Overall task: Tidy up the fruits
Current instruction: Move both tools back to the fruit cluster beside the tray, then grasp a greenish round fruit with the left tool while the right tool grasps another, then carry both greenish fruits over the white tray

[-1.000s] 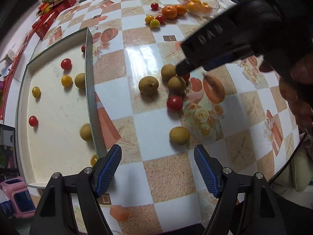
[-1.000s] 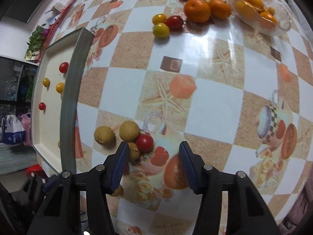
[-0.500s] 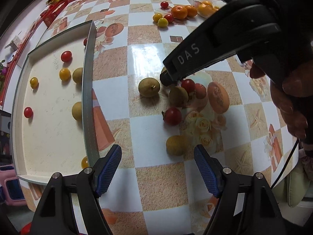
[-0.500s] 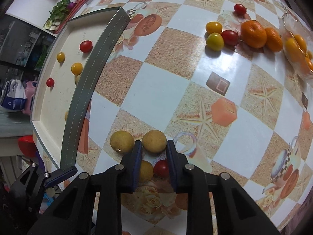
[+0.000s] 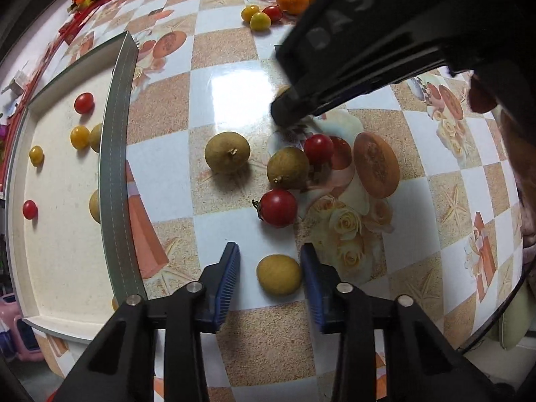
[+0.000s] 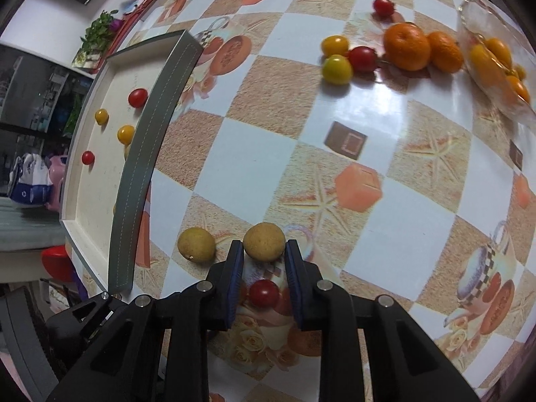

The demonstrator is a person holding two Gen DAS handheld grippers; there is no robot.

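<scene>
My right gripper [image 6: 263, 251] is shut on a tan longan [image 6: 264, 242] at its fingertips, lifted a little off the table; a red cherry tomato [image 6: 264, 294] lies below between the fingers. My left gripper [image 5: 270, 268] is partly closed around a yellow longan [image 5: 279, 274] on the table, with small gaps beside its blue pads. Ahead lie two more longans [image 5: 227, 152] [image 5: 288, 168] and two red tomatoes [image 5: 278, 208] [image 5: 318, 149]. The right gripper body [image 5: 351, 50] crosses the upper right of the left wrist view.
A cream tray [image 5: 117, 154] with a grey rim stands at the left, holding several small tomatoes and longans. At the far side lie two oranges [image 6: 407, 47], several small tomatoes [image 6: 336, 69] and a glass bowl [image 6: 495, 67] of yellow fruit. The table edge is near.
My left gripper moved forward and narrowed around the yellow longan. My right gripper, shut on the tan longan half a second ago, has lifted with it.
</scene>
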